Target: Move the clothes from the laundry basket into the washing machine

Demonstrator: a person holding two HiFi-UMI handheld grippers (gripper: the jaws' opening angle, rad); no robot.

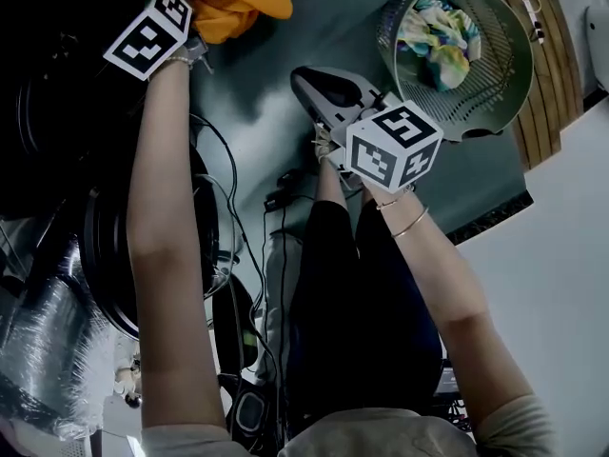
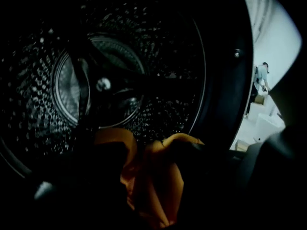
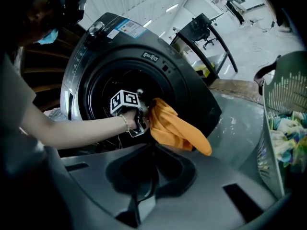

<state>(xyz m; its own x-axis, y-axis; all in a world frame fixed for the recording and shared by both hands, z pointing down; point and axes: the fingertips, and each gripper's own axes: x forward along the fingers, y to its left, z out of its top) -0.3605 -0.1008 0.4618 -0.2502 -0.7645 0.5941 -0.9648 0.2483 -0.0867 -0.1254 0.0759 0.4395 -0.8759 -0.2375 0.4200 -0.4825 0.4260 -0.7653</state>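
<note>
- Hanging at the mouth of the washing machine (image 3: 158, 63) is an orange cloth (image 3: 175, 126), plain and bright, soft and crumpled into loose folds.
- One end of it is bunched up at the left tool (image 3: 145, 115); the other trails down and out over the lower edge of the round opening.
- From the left gripper view, the left tool's jaws stand apart. The cloth is gathered between them, and one fold lies over a jaw.
- Behind it is the dark, perforated steel drum (image 2: 158, 56).
- The right tool (image 1: 306, 79) is held back from the machine with its jaws together and nothing in them.
- Off to the right stands the green laundry basket (image 1: 500, 89), its wall slotted.
- Inside the basket lies a crumpled garment (image 1: 438, 31) patterned in teal, yellow and white.
</note>
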